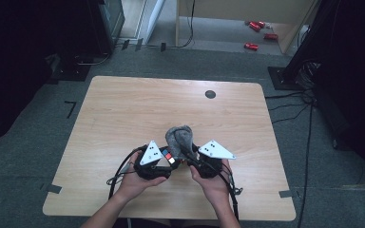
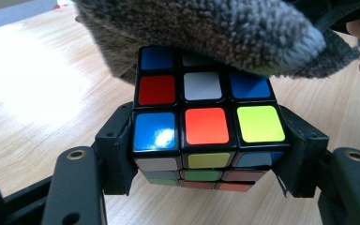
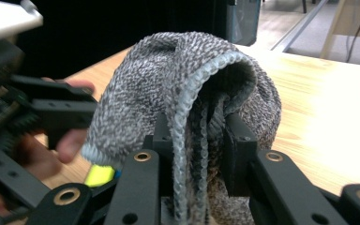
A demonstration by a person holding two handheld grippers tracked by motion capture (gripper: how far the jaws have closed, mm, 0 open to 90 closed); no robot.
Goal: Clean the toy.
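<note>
Left gripper [image 2: 206, 154] jaws clamp scrambled cube [image 2: 206, 136]; right gripper [image 3: 199, 140] jaws pinch grey fuzzy cloth [image 3: 187, 93] over it

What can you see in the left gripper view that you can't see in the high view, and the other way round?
The left gripper view alone shows the Rubik's cube up close, its separate blue, red, white, orange and yellow stickers, clamped between two black jaws. The high view alone shows the whole wooden table, both hands, the grey triangular plates on the grippers, the dark floor and red items lying on the floor beyond. Both show the grey fuzzy cloth draped over the cube's far side.
</note>
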